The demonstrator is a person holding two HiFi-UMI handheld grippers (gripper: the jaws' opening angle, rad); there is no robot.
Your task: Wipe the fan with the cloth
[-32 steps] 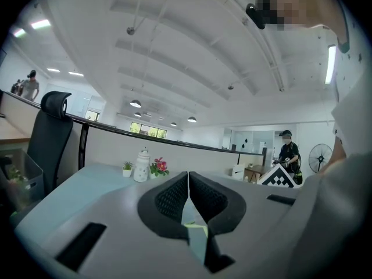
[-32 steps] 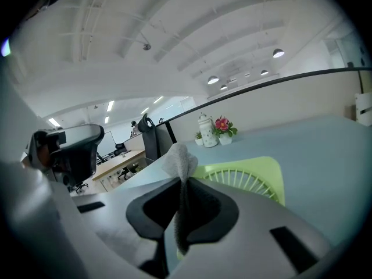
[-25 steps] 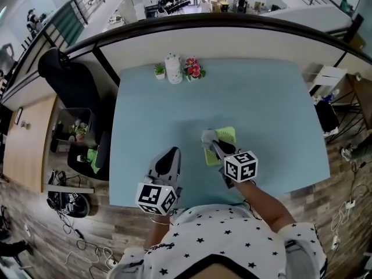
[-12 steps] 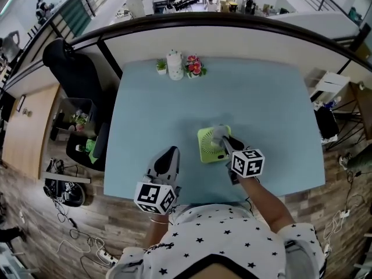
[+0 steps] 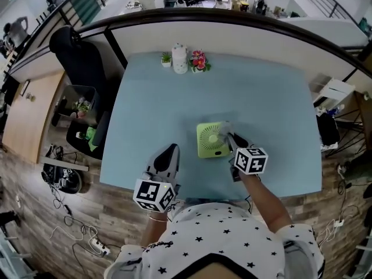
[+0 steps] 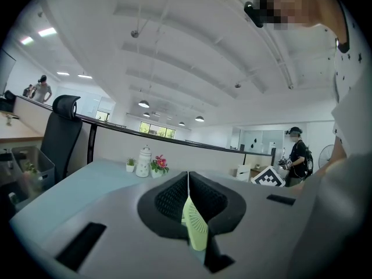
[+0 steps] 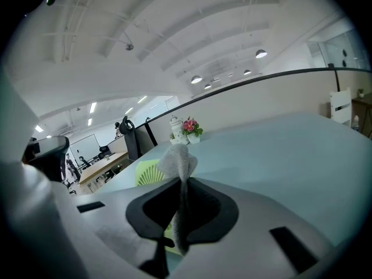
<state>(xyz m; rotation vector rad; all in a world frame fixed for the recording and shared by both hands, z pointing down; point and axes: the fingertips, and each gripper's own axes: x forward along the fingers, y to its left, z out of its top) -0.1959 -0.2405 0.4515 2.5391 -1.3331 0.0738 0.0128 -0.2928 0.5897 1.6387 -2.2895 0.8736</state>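
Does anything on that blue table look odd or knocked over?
Only the green fan: it seems to lie on its back, face up, rather than standing. The right claw holds a grey cloth at its edge. Nothing looks spilled or broken.

Table (image 5: 267, 103): bare blue top lies open ahead and to the left of my left gripper (image 5: 167, 153), and wide to the right of my right gripper (image 5: 229, 137). Obstacle mid-table: fan (image 5: 210, 139), just beside my right gripper, the cloth (image 5: 224, 127) pinched in those jaws at its right edge. Far edge: white jar (image 5: 180, 58), flowers (image 5: 199, 61) and small plant (image 5: 166, 58) clustered before the partition (image 5: 244, 36), well apart from both grippers; black chair (image 5: 78, 60) off the table's left.
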